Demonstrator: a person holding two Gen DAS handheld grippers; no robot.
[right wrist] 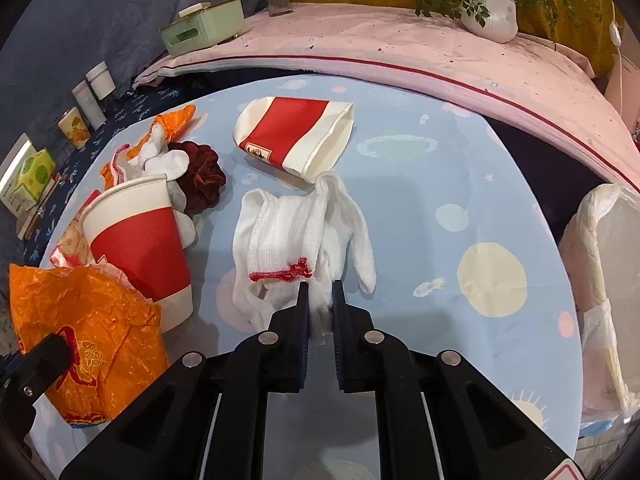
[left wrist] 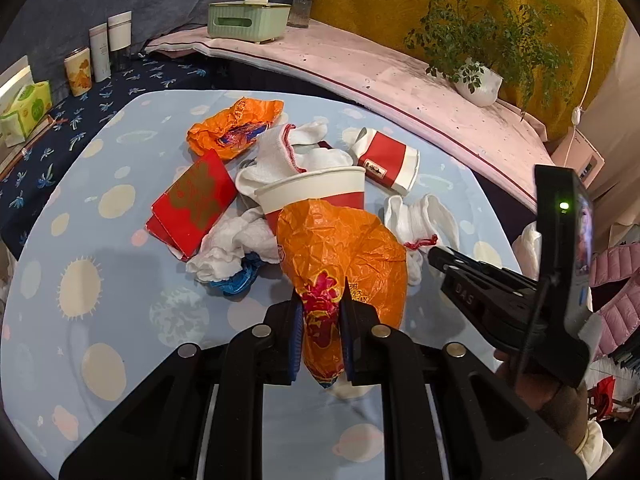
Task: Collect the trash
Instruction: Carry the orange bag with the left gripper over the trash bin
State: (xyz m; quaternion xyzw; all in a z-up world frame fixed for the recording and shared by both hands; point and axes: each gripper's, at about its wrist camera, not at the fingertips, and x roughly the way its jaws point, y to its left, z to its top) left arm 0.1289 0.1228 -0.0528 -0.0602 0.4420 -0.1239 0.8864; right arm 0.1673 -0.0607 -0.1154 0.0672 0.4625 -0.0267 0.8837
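A round table (right wrist: 500, 184) under a pale blue planet-print cloth lies littered with rubbish, the clear-up barely begun as far as these views show. A pale plastic bag (right wrist: 600, 264) at the table's edge, off to the right of the right tongs, may be where the rubbish goes, though that cannot be confirmed.

The left tongs (left wrist: 322, 316) are clamped on the tail of a crumpled orange wrapper (left wrist: 340, 252), which balloons out just ahead of the tips; it appears raised slightly off the cloth. Directly beyond it stands an upright red-and-white paper cup (left wrist: 316, 192). A flattened red box (left wrist: 192, 204) lies ahead and to the left of the left tongs, with a second orange wrapper (left wrist: 236, 124) farther off behind it. A squashed cup (right wrist: 296, 140) lies on its side well ahead of the right tongs.

The right tongs (right wrist: 320, 296) are pressed together on a fold of a white glove (right wrist: 288, 232) with a red-stitched cuff; the rest of the glove spreads on the cloth just beyond the tips. More white gloves (left wrist: 280, 152) and a dark red scrunchie (right wrist: 202, 176) sit behind the standing cup, and a scrap of blue (left wrist: 238, 280) peeks out ahead and left of the left tongs.

Two pieces are gripped; nothing visible has been binned, and most of the pile remains.
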